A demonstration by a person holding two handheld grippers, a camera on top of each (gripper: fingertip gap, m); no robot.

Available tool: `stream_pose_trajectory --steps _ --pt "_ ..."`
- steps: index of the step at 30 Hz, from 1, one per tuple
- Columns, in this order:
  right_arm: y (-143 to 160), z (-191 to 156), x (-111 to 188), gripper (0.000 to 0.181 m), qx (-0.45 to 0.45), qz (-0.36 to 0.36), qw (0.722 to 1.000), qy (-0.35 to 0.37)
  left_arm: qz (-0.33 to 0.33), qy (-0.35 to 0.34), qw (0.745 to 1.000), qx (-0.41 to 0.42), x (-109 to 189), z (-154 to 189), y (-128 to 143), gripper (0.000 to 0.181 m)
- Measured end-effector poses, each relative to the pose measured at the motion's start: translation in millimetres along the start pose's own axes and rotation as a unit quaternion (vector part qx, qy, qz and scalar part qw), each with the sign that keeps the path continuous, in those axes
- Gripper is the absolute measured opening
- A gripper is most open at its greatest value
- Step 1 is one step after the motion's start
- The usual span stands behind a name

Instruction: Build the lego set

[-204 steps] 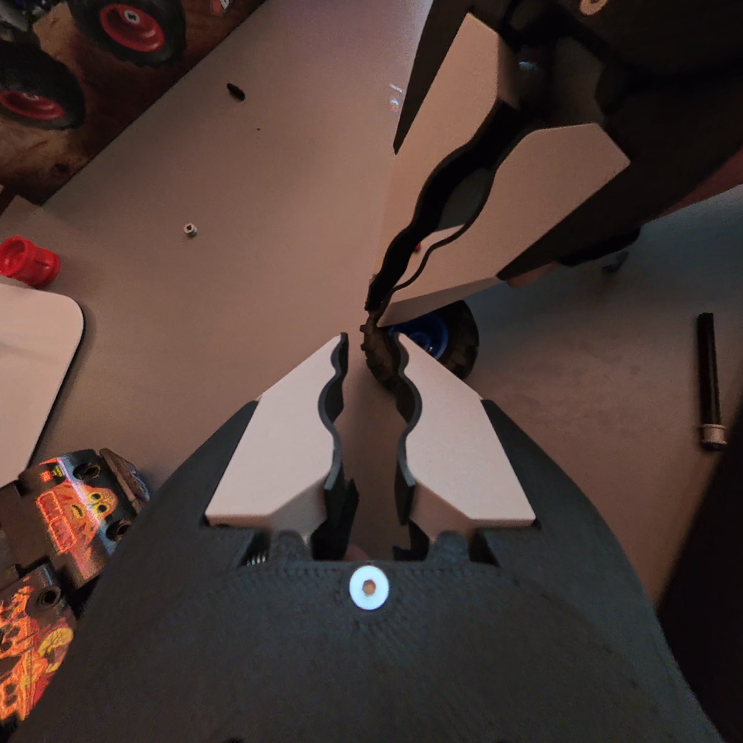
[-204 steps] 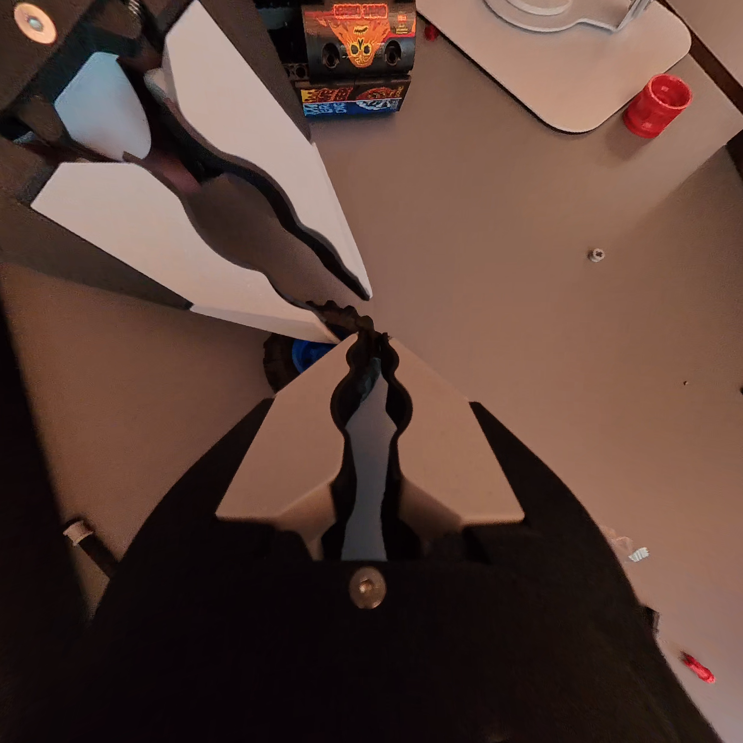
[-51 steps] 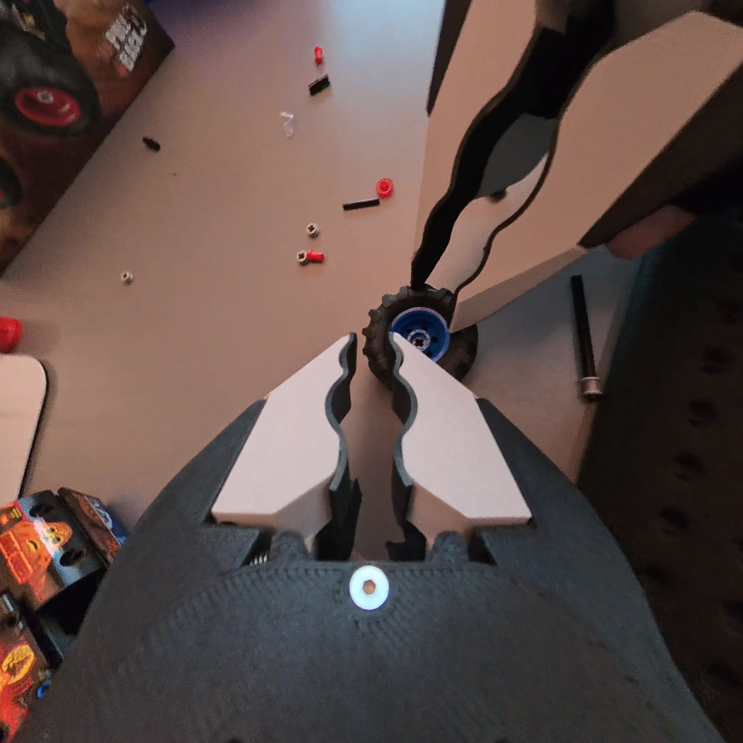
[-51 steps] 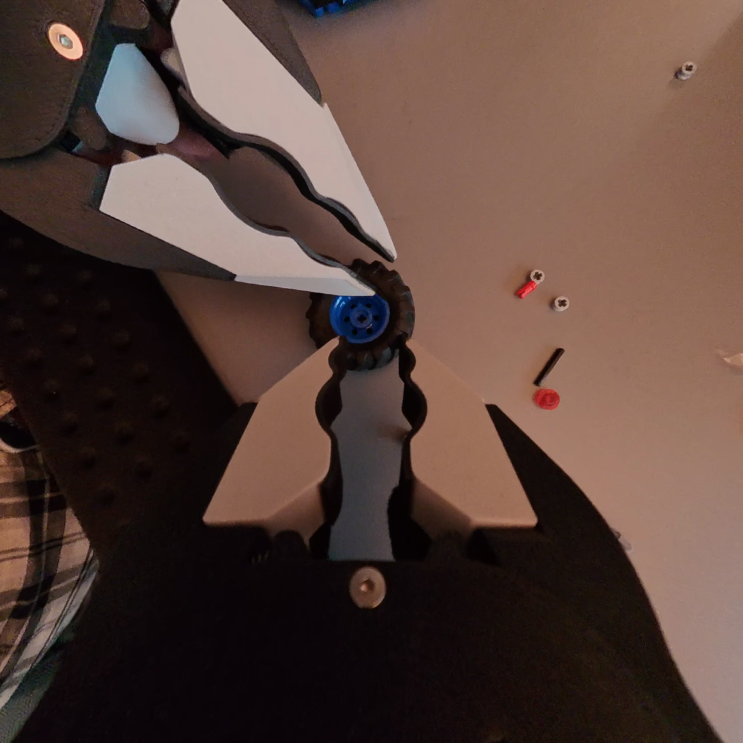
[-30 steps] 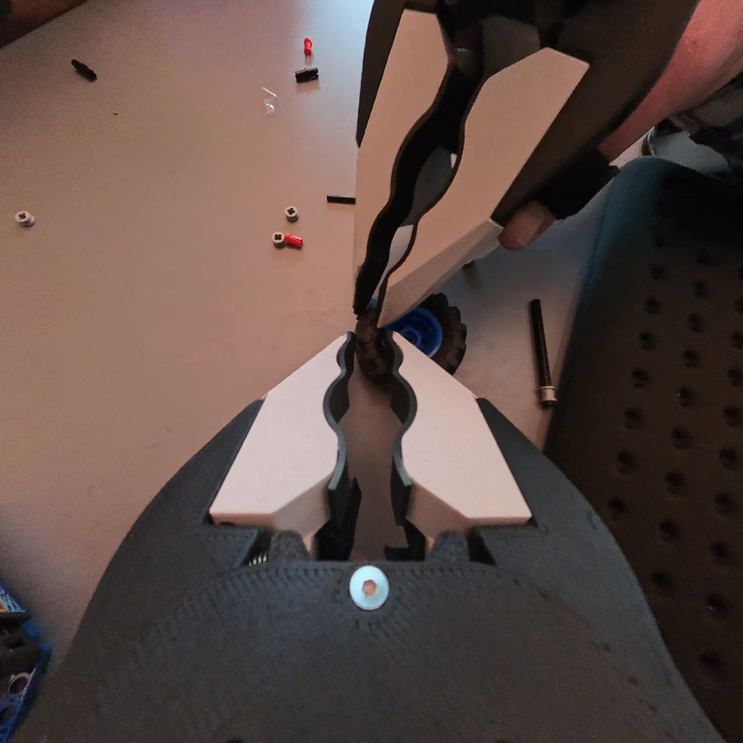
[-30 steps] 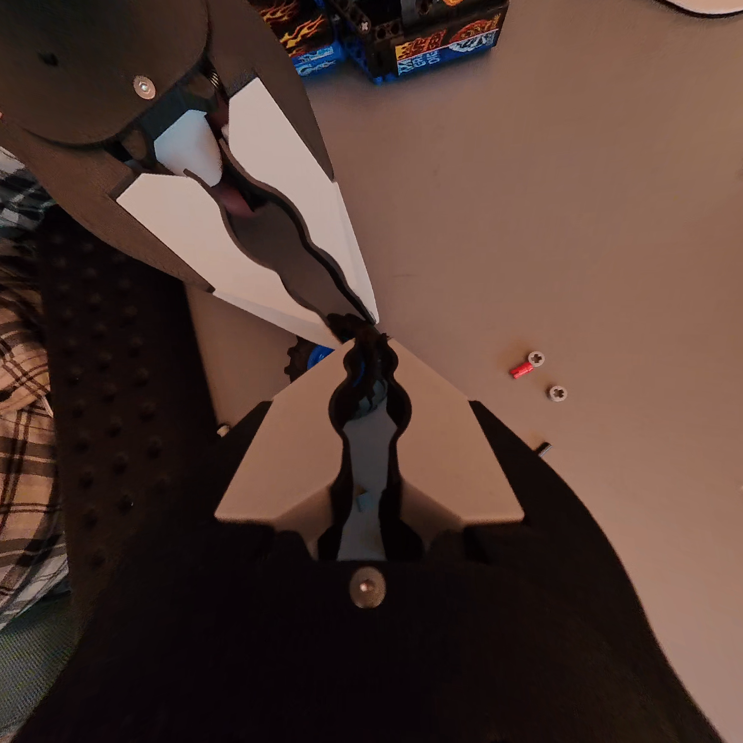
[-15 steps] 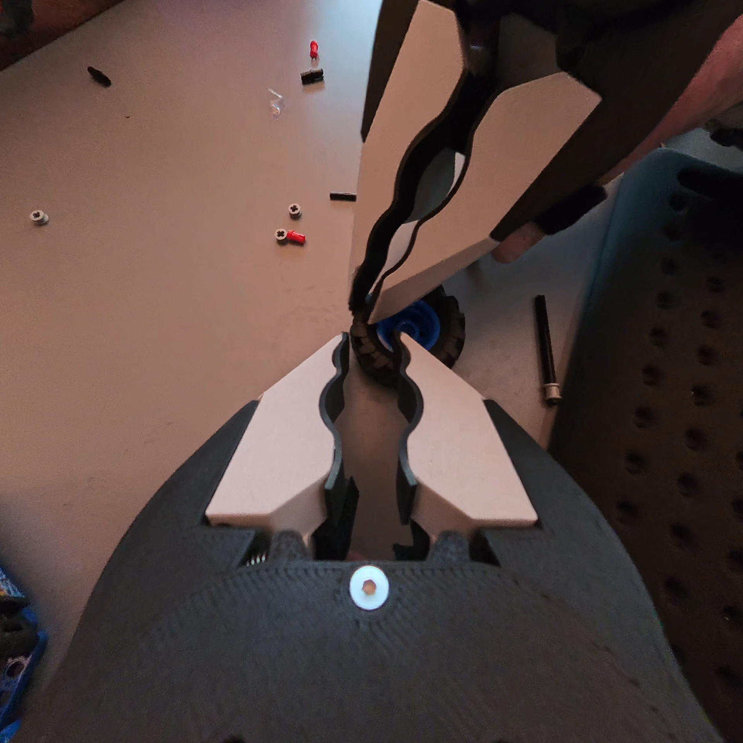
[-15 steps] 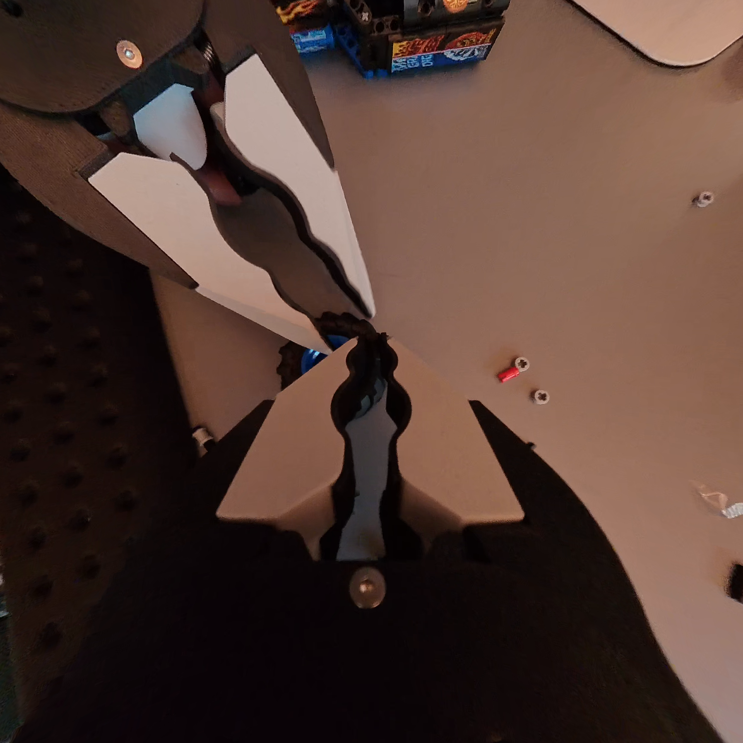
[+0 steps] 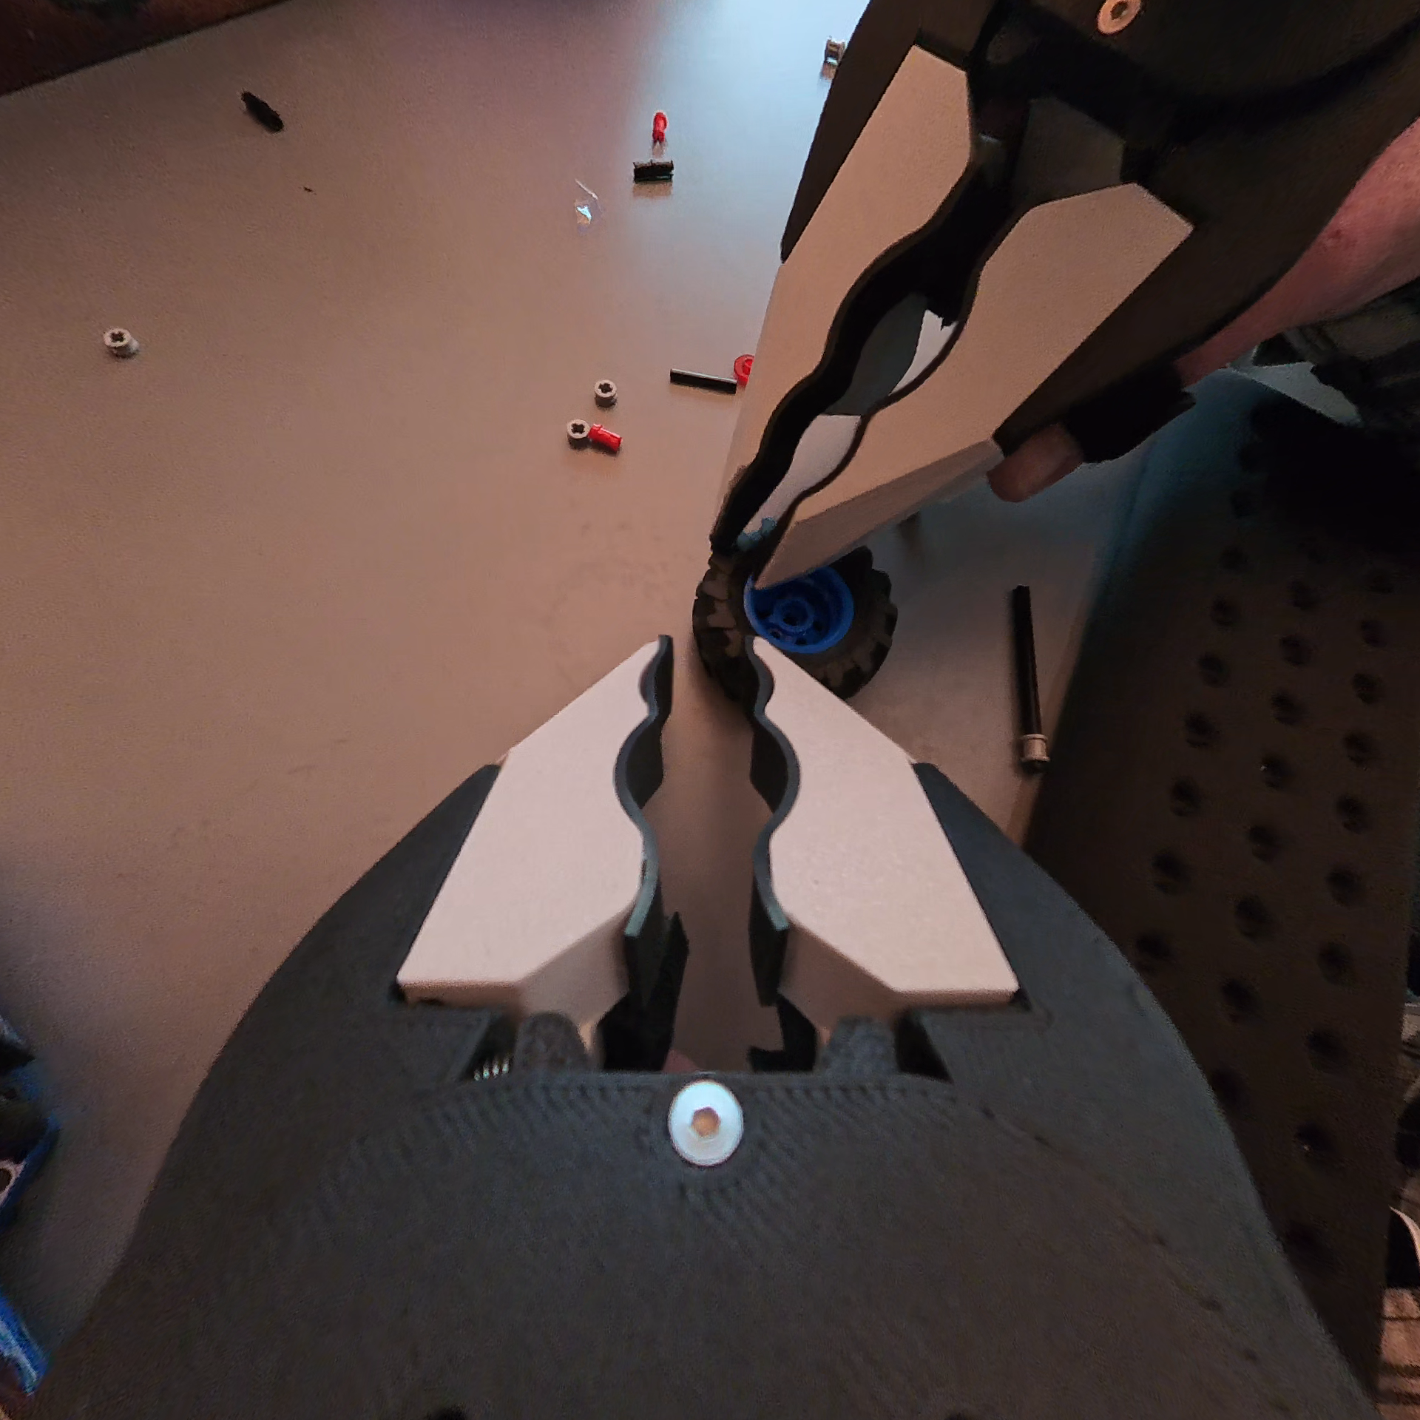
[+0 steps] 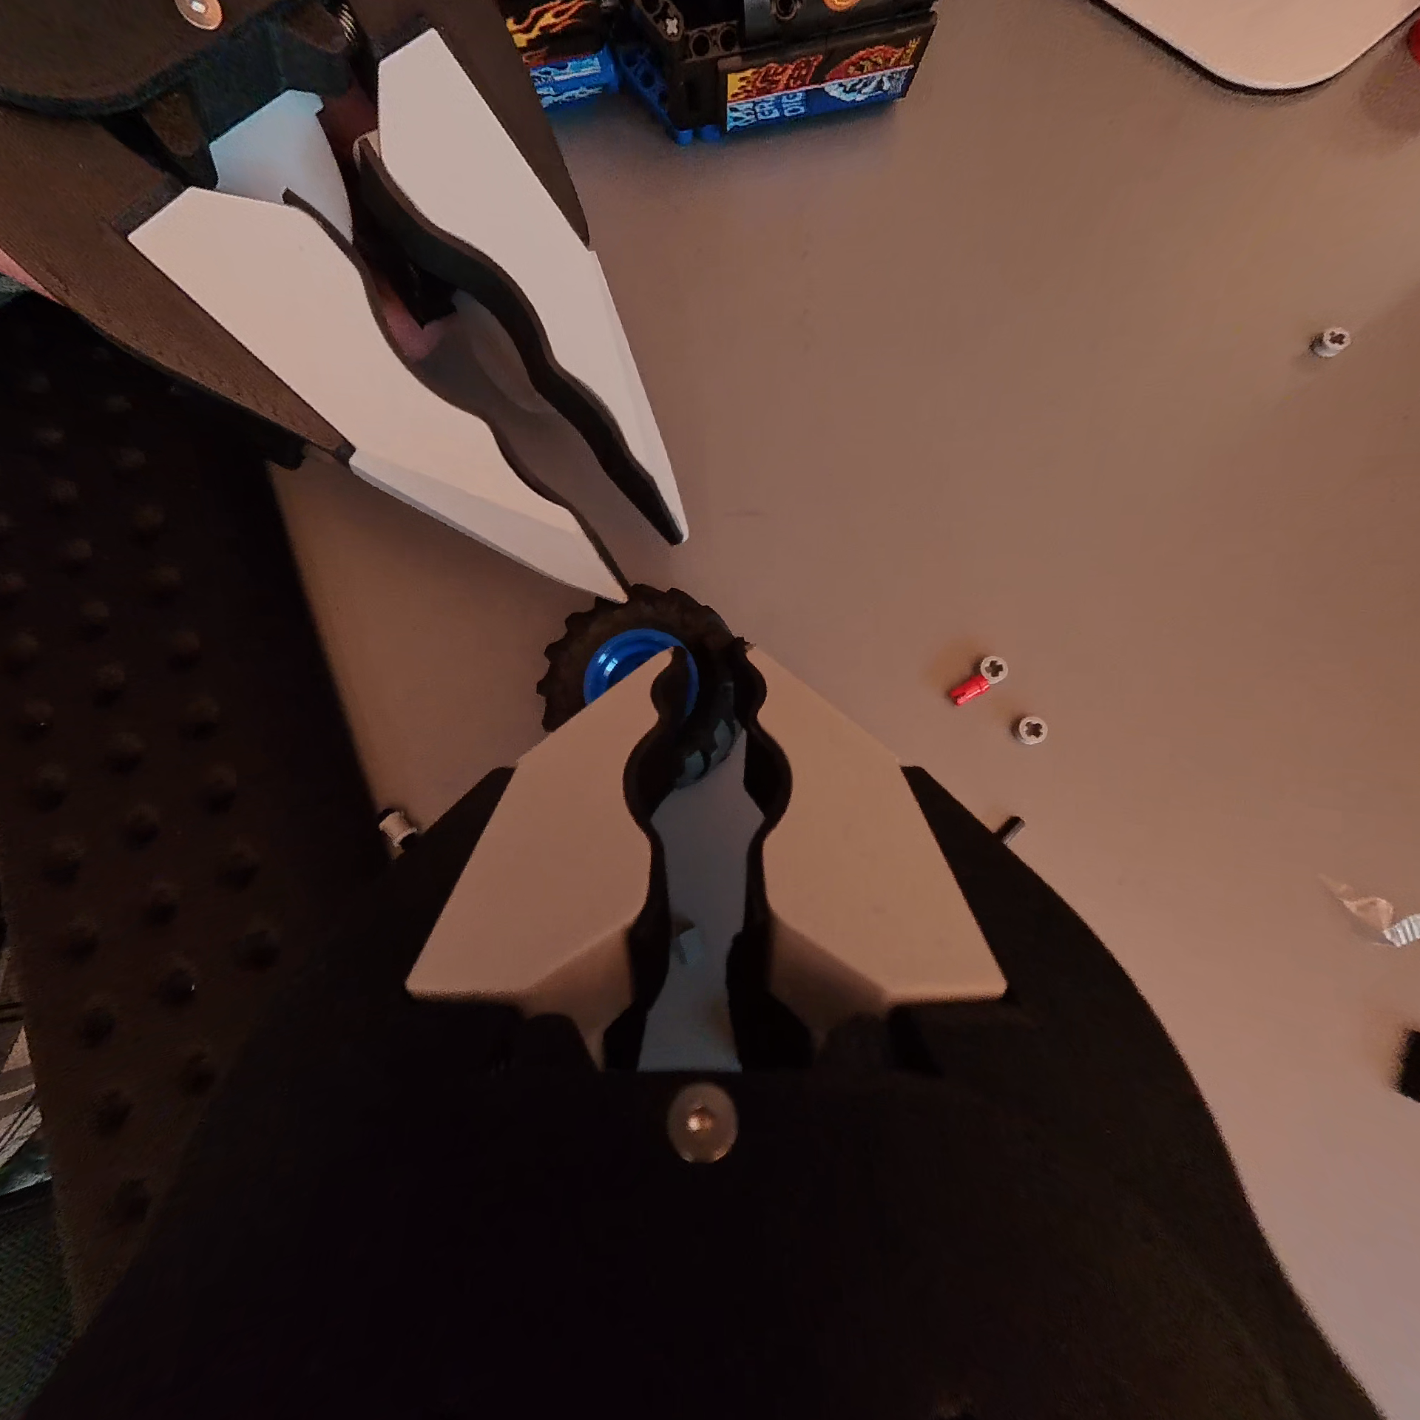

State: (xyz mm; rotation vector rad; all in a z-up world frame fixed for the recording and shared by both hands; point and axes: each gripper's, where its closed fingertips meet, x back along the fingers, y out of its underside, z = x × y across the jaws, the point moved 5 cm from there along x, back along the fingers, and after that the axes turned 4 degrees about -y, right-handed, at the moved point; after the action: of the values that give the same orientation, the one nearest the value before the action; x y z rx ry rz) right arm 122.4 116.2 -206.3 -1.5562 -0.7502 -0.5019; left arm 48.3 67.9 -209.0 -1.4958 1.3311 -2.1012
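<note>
A small wheel (image 9: pixel 803 615) with a black knobbly tyre and a blue hub stands on edge on the grey table (image 9: pixel 346 576). My right gripper (image 10: pixel 711 657) is shut on the wheel (image 10: pixel 615 668): one fingertip sits inside the blue hub, the other outside the tyre. It also shows in the left wrist view (image 9: pixel 741 538), coming down from the upper right. My left gripper (image 9: pixel 711 645) is open, its right fingertip against the tyre. In the right wrist view the left gripper (image 10: pixel 649 565) reaches in from the upper left, its lower tip touching the tyre's top.
A black axle (image 9: pixel 1026 676) lies right of the wheel beside a dark studded mat (image 9: pixel 1268 768). A red pin (image 9: pixel 605 438), grey bushes (image 9: pixel 605 392) and black pins (image 9: pixel 261 110) are scattered beyond. The stickered truck body (image 10: pixel 776 77) and a white pad (image 10: pixel 1268 38) lie far off. My left and right fingertips are right by each other. From the right gripper's tips to the red pin (image 9: pixel 605 438) is close to 6 cm. It is also in sight in the right wrist view (image 10: pixel 961 685).
One second ago my left jaws pinched the tyre's tread; they have since come off it and stand apart. The right gripper keeps its hold, and the blue hub now faces the left camera more.
</note>
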Motion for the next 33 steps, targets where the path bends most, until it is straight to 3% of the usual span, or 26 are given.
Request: stream_pose_trajectory --steps 5,10,13,17,21,25,30,33 --pt "4 0 19 0.028 -0.020 0.019 0.999 0.016 0.001 -0.010 1.000 -0.022 3 15 3 0.045" --pt "14 -10 8 0.032 -0.058 0.006 0.998 -0.028 -0.022 0.002 0.998 -0.055 -10 33 11 0.067" --pt "13 -11 7 0.032 -0.061 0.005 0.998 -0.023 -0.029 -0.054 0.991 -0.118 -13 29 13 0.052" --pt "7 -16 10 0.033 -0.063 0.029 0.997 -0.025 -0.024 -0.047 0.993 -0.108 -8 27 15 0.049" --pt "-3 -23 25 0.032 -0.055 0.088 0.994 -0.025 0.019 -0.039 0.997 -0.070 10 24 10 0.048" --pt "-11 -37 37 0.052 -0.009 0.142 0.990 -0.015 0.108 -0.008 0.994 0.006 39 17 1 0.048" --pt "-38 -61 36 0.062 0.022 0.222 0.974 -0.032 0.230 0.115 0.959 0.119 77 18 -15 0.048" --pt "-59 -73 40 0.064 0.005 0.294 0.952 -0.082 0.272 0.153 0.942 0.122 94 26 -17 0.047"
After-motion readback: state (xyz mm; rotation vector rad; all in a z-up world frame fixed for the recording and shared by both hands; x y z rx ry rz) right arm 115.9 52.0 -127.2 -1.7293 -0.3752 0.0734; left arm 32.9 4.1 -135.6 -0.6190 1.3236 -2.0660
